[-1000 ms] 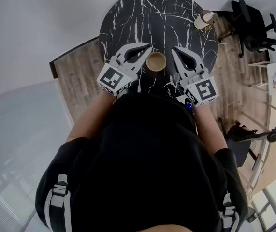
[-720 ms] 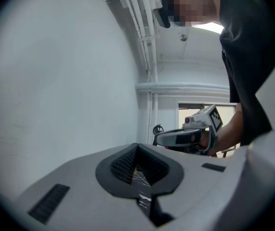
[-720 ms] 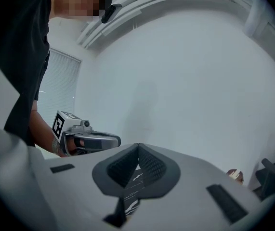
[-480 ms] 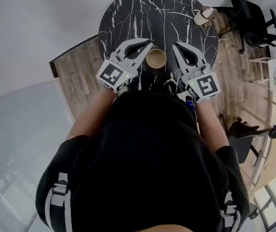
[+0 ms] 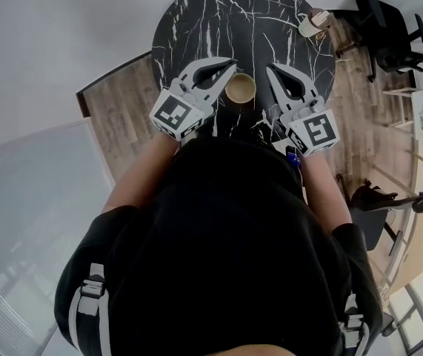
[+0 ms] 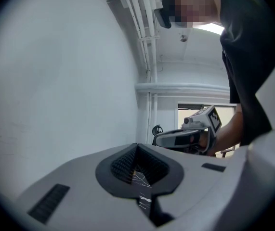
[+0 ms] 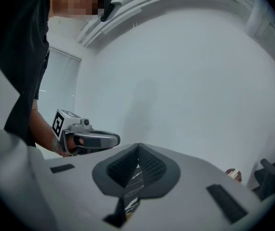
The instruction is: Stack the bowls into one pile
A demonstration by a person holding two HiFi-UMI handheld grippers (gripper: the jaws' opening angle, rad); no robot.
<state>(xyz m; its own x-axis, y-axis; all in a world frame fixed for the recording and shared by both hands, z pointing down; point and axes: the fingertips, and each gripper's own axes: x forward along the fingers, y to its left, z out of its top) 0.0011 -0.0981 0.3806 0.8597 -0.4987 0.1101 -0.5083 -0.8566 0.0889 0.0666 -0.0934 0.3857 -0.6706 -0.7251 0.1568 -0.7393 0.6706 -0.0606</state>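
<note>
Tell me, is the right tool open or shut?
Shut: the right tool has its jaws meeting at the tips, nothing between them.

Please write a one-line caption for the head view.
Shut left gripper and shut right gripper flank a tan bowl on the round black marble table.

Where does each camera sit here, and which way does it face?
Head view: on the person's head, facing steeply down at the marble table, tan bowl, left gripper, right gripper; torso and forearms show.
Left gripper view: on the left gripper, along its shut jaws toward a white wall; black shirt at right.
Right gripper view: on the right gripper, along its shut jaws toward a white wall; black shirt at left.
Shared: each gripper view shows the other gripper.
</note>
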